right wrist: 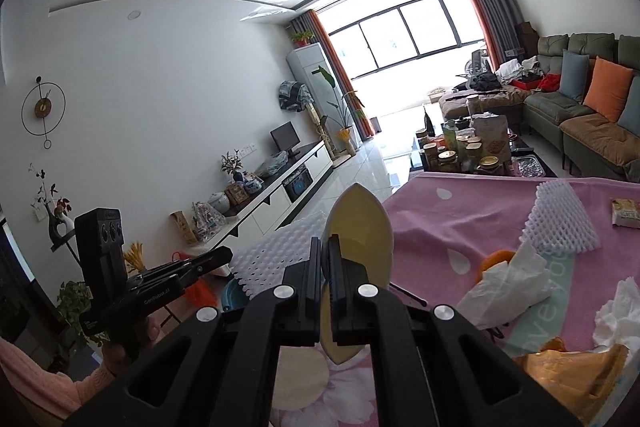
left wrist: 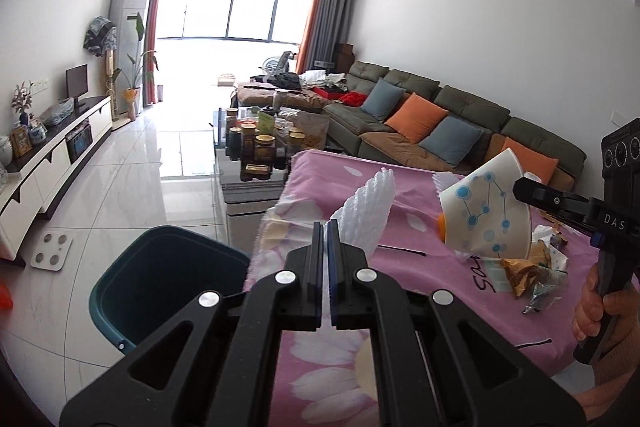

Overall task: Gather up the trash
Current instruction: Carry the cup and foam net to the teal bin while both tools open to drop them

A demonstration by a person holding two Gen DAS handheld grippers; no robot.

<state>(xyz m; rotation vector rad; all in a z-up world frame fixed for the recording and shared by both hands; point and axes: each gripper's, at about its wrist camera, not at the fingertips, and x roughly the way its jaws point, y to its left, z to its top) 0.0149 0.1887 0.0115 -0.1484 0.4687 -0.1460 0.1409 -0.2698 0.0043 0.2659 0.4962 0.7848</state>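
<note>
White foam nets [left wrist: 366,215], two (one gripped), one paper cup [left wrist: 486,207].

A white paper cup [left wrist: 486,213] carries blue dot-and-line print. Pink floral cloth [left wrist: 420,307] covers the desk; the bin [left wrist: 160,279] is teal.

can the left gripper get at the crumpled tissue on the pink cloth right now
Probably not yet. The left gripper is shut on white foam netting, so its jaws are occupied. The crumpled tissue lies uncovered on the pink cloth.
</note>
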